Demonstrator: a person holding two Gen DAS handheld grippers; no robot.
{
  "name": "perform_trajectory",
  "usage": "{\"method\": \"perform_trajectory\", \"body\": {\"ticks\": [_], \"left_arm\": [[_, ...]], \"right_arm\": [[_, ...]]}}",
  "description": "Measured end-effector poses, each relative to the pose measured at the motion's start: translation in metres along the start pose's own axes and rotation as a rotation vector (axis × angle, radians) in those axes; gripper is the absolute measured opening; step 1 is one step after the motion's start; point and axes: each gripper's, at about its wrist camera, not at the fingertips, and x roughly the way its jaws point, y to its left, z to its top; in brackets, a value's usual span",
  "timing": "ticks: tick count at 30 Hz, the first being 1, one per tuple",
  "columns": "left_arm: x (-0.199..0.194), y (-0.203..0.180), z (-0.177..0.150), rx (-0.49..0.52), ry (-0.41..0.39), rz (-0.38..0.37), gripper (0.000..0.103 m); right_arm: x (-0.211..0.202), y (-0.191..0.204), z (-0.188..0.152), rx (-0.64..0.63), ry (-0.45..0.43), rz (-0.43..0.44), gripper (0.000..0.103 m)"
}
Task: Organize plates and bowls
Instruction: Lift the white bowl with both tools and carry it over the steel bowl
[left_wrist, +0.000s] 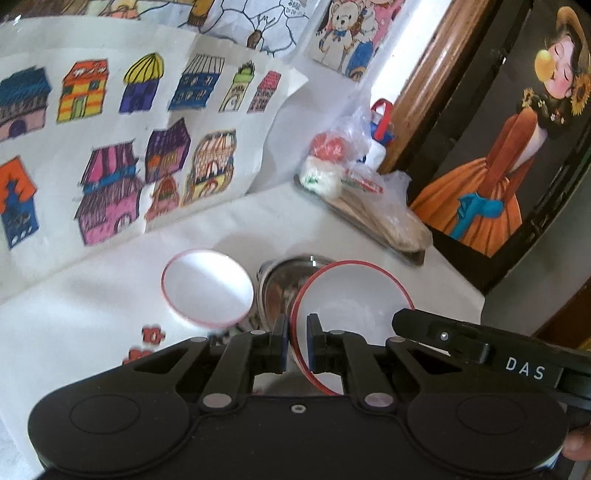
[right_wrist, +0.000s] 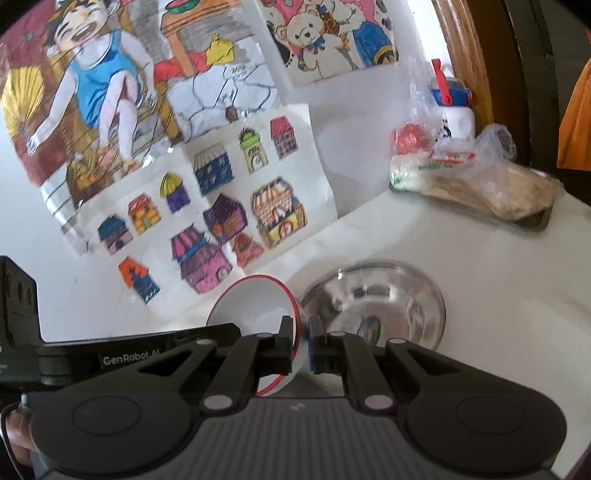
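Note:
My left gripper (left_wrist: 298, 343) is shut on the left rim of a white bowl with a red rim (left_wrist: 351, 306), which is held off the table. My right gripper (right_wrist: 300, 343) is shut on the opposite rim of what looks like the same bowl (right_wrist: 255, 306). Each gripper reaches into the other's view, the right gripper (left_wrist: 400, 317) at the bowl's right side and the left gripper (right_wrist: 232, 328) at its left. A shiny steel bowl (left_wrist: 284, 280) (right_wrist: 373, 306) stands on the white table just beyond. A second red-rimmed white bowl (left_wrist: 207, 288) lies left of it, unseen in the right wrist view.
A clear plastic bag of packets on a wooden tray (left_wrist: 362, 184) (right_wrist: 472, 177) sits at the back right of the table. Coloured drawings (left_wrist: 110, 147) cover the wall behind. A dark framed picture (left_wrist: 498, 166) stands at the right edge.

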Motion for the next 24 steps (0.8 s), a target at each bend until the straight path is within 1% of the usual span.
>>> {"method": "perform_trajectory", "body": {"ticks": [6,12,17,24], "left_arm": [[-0.008,0.003,-0.025,0.016,0.039,0.012,0.009],[-0.006,0.004,-0.041,0.035,0.090,0.021,0.009],[-0.003,-0.002,-0.046,0.085,0.122,0.035,0.010],[0.006,-0.006,-0.048,0.134,0.163,0.046,0.010]], "right_arm": [[-0.004,0.007,-0.026,-0.014,0.049,-0.003,0.009],[-0.002,0.004,-0.041,-0.005,0.106,-0.007,0.010],[0.003,0.001,-0.047,-0.006,0.156,-0.020,0.010],[0.007,0.001,-0.048,-0.031,0.191,-0.037,0.010]]}}
